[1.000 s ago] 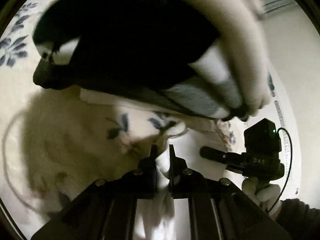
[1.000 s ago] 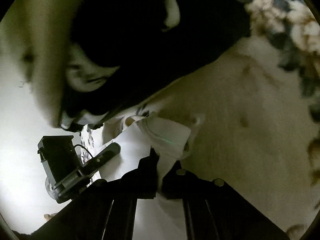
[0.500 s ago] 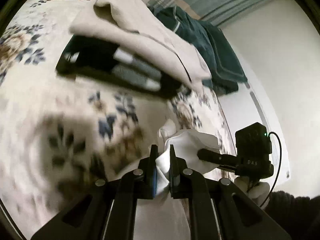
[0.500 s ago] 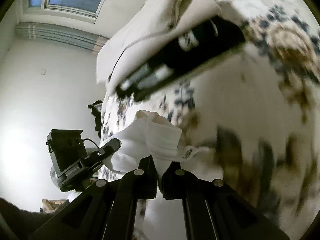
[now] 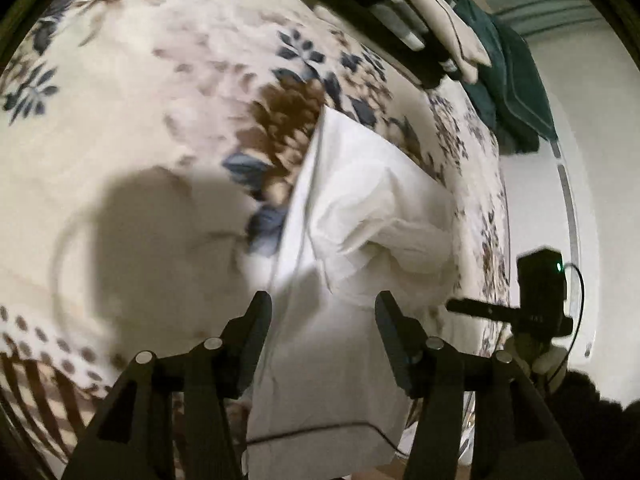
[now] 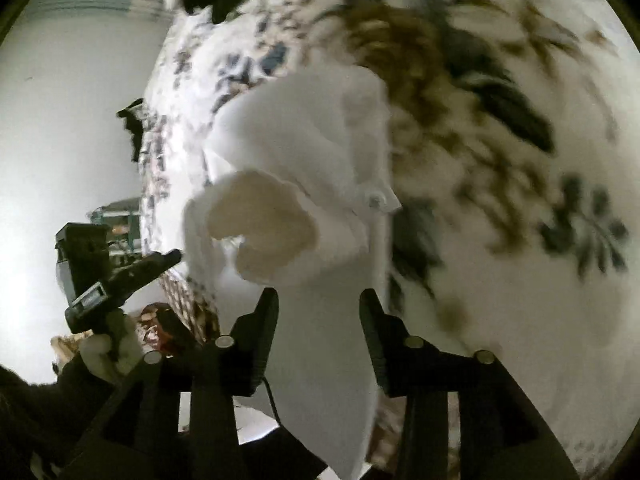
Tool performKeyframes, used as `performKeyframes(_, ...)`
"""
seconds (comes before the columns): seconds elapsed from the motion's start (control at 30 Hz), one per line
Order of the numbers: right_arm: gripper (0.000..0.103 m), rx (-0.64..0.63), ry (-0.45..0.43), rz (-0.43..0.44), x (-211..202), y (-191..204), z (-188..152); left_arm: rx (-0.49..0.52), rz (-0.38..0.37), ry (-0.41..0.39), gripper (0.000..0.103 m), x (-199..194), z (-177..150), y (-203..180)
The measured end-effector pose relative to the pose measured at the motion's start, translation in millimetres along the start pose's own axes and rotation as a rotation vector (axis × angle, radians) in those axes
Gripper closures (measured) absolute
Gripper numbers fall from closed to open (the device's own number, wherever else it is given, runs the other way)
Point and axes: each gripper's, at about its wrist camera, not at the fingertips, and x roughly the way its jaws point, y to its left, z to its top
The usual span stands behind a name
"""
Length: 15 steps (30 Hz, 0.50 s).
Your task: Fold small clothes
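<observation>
A small white garment lies rumpled on the floral bedspread, its near end hanging over the bed's edge. My left gripper hovers just above its near part, jaws opening, the pads clear of the cloth. In the right wrist view the same white garment shows a folded-back collar, and my right gripper stands over it with jaws opening and nothing pressed between them. Each gripper shows in the other's view: right gripper, left gripper, held by white-gloved hands.
A stack of folded clothes, beige over black and grey, sits at the far end of the bed, with a dark green garment beyond it. A white wall runs along the bed's right side. A dark sleeve is at lower right.
Both grippers pulled back from the folded stack across the bed, carrying the white garment, then opened and let it go onto the bedspread.
</observation>
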Motion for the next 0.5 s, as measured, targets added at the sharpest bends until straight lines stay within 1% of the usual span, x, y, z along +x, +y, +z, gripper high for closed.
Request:
performKeyframes(0.07, 0.058, 0.051, -0.066, 0.018, -14, -6, 2, 0.009, 0.009, -0.026, 0.052, -2, 11, -6)
performKeyframes(0.13, 0.058, 0.081, -0.139, 0.018, -25, -8, 6, 0.045, 0.024, -0.044, 0.052, 6, 26, -20)
performKeyframes(0.17, 0.058, 0.084, -0.195, 0.027, -27, -3, 13, 0.065, 0.037, -0.05, 0.052, 12, 31, -27)
performKeyframes(0.23, 0.058, 0.091, -0.229, 0.054, -29, 6, 22, 0.097, 0.035, -0.06, 0.052, 30, 42, -41)
performKeyframes(0.27, 0.058, 0.09, -0.231, 0.084, -23, 14, 29, 0.104, 0.025, -0.059, 0.052, 37, 46, -47)
performKeyframes(0.33, 0.058, 0.086, -0.225, 0.082, -12, 23, 36, 0.13, 0.022, -0.04, 0.052, 57, 53, -58)
performKeyframes(0.4, 0.058, 0.07, -0.17, 0.029, 9, 34, 39, 0.17, 0.043, 0.003, 0.052, 72, 49, -63)
performKeyframes(0.47, 0.058, 0.053, -0.093, -0.037, 33, 38, 31, 0.208, 0.089, 0.089, 0.052, 90, 34, -63)
performKeyframes(0.5, 0.058, 0.052, -0.063, -0.05, 40, 37, 23, 0.219, 0.109, 0.129, 0.052, 95, 21, -59)
